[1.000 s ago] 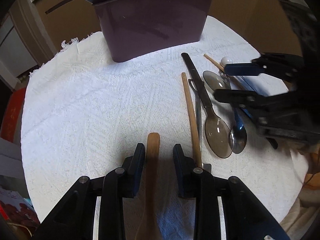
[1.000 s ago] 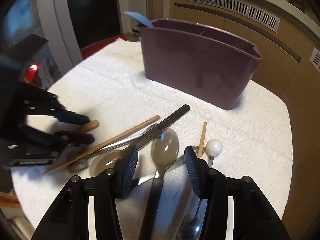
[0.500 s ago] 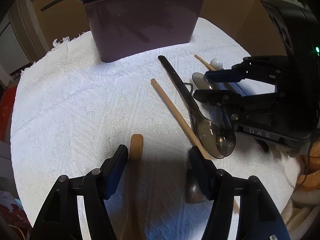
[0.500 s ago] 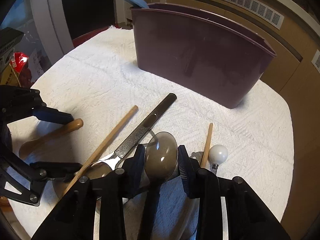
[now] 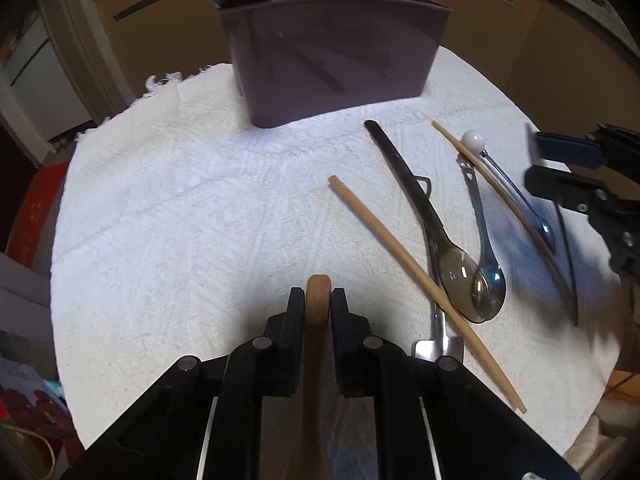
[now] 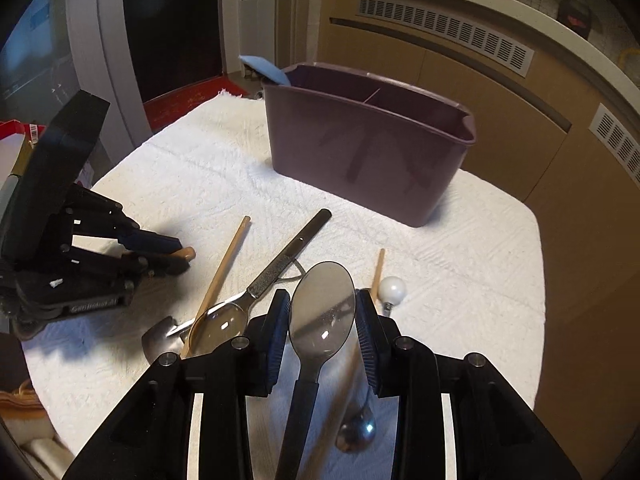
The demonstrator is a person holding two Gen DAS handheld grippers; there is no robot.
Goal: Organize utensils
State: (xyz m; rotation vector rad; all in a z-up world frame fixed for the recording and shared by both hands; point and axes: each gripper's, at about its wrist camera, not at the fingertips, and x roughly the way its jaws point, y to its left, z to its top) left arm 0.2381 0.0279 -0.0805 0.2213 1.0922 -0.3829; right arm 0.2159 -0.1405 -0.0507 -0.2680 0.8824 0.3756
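A wooden spoon's handle [image 5: 319, 292] lies low on the white cloth, and my left gripper [image 5: 318, 300] is closing, its pads pressed on both sides of the handle. In the right wrist view this gripper [image 6: 182, 256] sits at the left with the handle tip poking out. My right gripper [image 6: 322, 300] is shut on a smoky translucent spoon [image 6: 322, 316], held bowl forward above the cloth. The purple caddy [image 6: 368, 160] stands at the back with a blue spatula [image 6: 266, 66] in it.
On the cloth [image 5: 180, 220] lie a second smoky spoon with a black handle [image 5: 460, 276], a wooden stick [image 5: 400, 256], a thinner stick [image 5: 500, 196], a white-ball-ended utensil [image 5: 473, 139] and a metal spoon [image 5: 488, 276]. Brown cabinets stand behind the table.
My left jaws spread wide, then closed onto the wooden handle. My right jaws narrowed onto the smoky spoon and lifted it off the cloth.
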